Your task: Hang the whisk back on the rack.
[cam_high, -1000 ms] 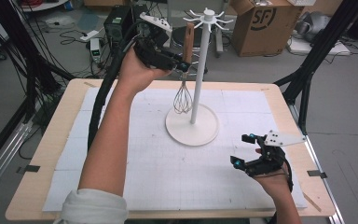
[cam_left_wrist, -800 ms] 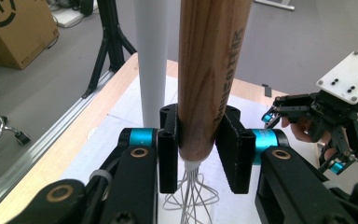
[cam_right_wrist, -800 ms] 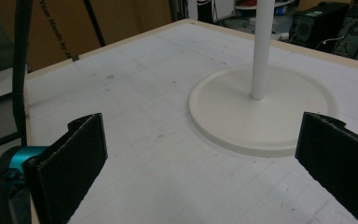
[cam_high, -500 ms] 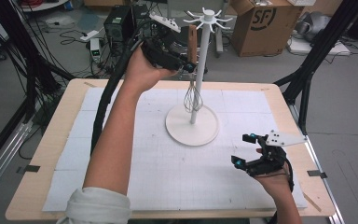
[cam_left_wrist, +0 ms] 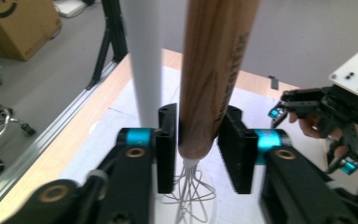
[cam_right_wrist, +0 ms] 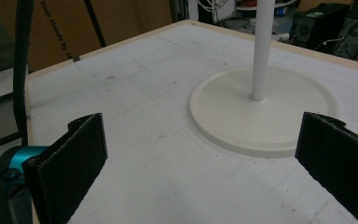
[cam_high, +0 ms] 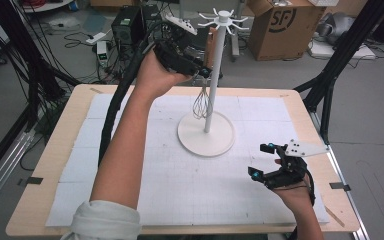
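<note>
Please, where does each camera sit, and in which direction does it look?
High view: above the person's side, looking forward and down at the table; both forearms, left gripper and right gripper show.
Left gripper view: on the left gripper, looking along its jaws, just opening around the whisk; the right gripper shows beyond.
Right gripper view: on the right gripper, low over the table, facing the stand; its open jaws show.
All views share the stand.

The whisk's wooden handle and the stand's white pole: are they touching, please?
Apart: the left gripper view shows background between the wooden handle and the white pole.
</note>
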